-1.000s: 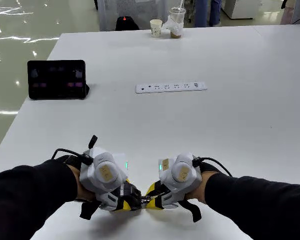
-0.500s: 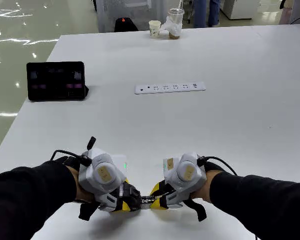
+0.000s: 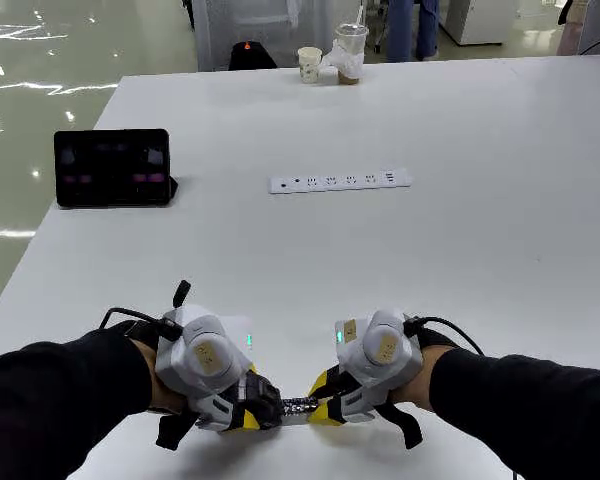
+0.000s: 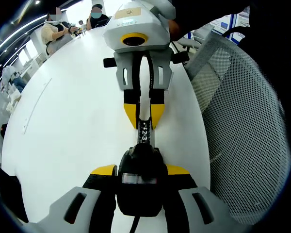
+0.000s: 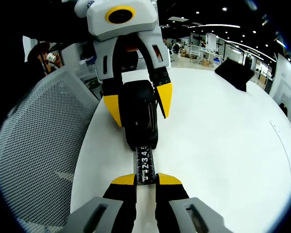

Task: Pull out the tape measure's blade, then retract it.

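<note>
The black tape measure case (image 4: 140,179) sits between the yellow-tipped jaws of my left gripper (image 4: 140,171), which is shut on it. In the head view the case (image 3: 264,405) is at the near table edge, held by the left gripper (image 3: 250,408). A short length of blade (image 3: 299,405) with printed numbers runs from the case to my right gripper (image 3: 320,404). My right gripper (image 5: 145,179) is shut on the blade's end (image 5: 145,167), and the case (image 5: 140,119) faces it a few centimetres away. In the left gripper view the blade (image 4: 143,133) reaches the right gripper (image 4: 143,114).
A white power strip (image 3: 340,181) lies mid-table. A dark tablet (image 3: 112,168) stands at the left edge. Paper and plastic cups (image 3: 310,62) sit at the far edge. A grey mesh chair back (image 4: 242,126) is close to the near table edge. Polished floor lies to the left.
The two grippers have drawn apart sideways, the right one moving right. The blade has come out of the case by a few centimetres.
</note>
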